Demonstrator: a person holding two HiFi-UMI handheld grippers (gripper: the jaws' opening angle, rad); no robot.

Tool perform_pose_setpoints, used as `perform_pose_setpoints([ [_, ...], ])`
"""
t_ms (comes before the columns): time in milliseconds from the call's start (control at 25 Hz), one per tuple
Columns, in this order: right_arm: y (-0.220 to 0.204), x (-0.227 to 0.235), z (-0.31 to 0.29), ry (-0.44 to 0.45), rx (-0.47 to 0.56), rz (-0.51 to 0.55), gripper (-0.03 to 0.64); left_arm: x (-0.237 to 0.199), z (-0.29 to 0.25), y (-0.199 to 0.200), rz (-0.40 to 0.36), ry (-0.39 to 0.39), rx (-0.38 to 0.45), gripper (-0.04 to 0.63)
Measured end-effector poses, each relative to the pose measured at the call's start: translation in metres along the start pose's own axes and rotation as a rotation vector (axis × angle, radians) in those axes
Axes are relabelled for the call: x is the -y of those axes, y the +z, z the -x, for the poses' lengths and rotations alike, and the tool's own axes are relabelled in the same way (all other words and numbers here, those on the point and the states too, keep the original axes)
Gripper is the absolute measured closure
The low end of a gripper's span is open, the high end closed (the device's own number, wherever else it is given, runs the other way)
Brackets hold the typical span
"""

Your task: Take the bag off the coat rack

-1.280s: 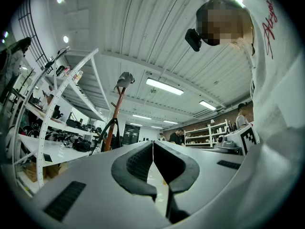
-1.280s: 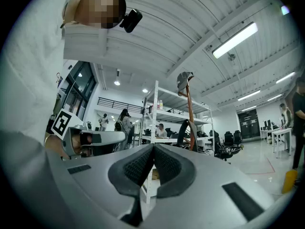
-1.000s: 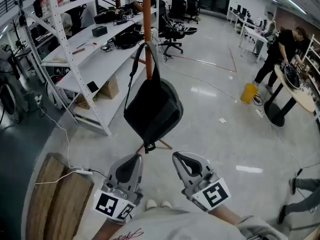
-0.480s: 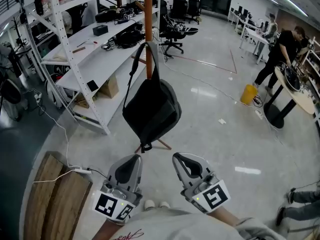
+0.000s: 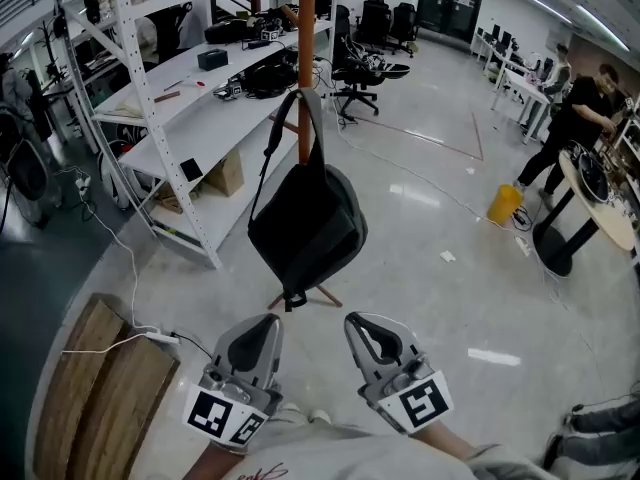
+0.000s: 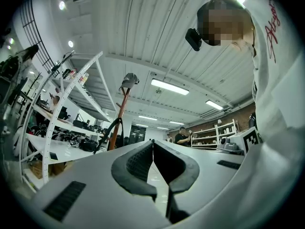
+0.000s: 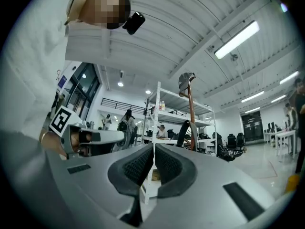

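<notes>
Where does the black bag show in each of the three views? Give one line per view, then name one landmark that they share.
Head view: the black bag hangs in the middle of the picture.
Left gripper view: left of centre, small; only its strap shows, above the jaw's edge.
Right gripper view: right of centre, small and dark, again just above the jaw.
Shared landmark: the coat rack's orange pole, which carries the bag in all three.
</notes>
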State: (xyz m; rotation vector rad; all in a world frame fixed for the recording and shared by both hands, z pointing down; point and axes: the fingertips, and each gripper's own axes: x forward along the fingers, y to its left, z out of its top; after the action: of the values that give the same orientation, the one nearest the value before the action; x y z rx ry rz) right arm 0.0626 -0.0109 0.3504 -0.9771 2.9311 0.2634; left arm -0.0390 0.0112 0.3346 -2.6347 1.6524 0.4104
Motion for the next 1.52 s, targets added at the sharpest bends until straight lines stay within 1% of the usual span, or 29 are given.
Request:
perform_pose_setpoints([
  [80,-0.005,0.001,-0.001,0.011,-0.015,0.053,0.595,0.003,0.000,-0.005,0.011,0.009,-0.001,0.575],
  [120,-0.006,0.001,-0.002,0.019,-0.019,0.054,0.595,0.003,-0.001,-0.007,0.015,0.014,-0.004,0.575],
  [440,-0.010,0.011,-0.017,0.022,-0.012,0.000,0.595,-0.013,-0.012,-0.010,0.017,0.024,-0.005,0.575],
  [600,-0.017,0.021,-0.029,0.006,-0.029,0.016,0.595,-0.027,-0.025,-0.010,0.014,0.015,-0.006,0.575],
  [800,-0.022,0.039,-0.059,-0.020,-0.034,-0.008,0.595,-0.056,-0.048,-0.011,0.007,-0.002,-0.004,0.575],
  [920,-0.027,0.054,-0.086,-0.032,-0.019,-0.002,0.595,-0.078,-0.067,-0.011,0.004,-0.020,-0.008,0.575],
  [1280,-0.031,0.093,-0.155,-0.080,-0.022,-0.023,0.595,-0.136,-0.121,-0.001,-0.001,-0.065,0.005,0.575],
  [1520,-0.033,0.110,-0.195,-0.117,-0.016,0.004,0.595,-0.171,-0.145,-0.001,0.006,-0.093,-0.002,0.575],
])
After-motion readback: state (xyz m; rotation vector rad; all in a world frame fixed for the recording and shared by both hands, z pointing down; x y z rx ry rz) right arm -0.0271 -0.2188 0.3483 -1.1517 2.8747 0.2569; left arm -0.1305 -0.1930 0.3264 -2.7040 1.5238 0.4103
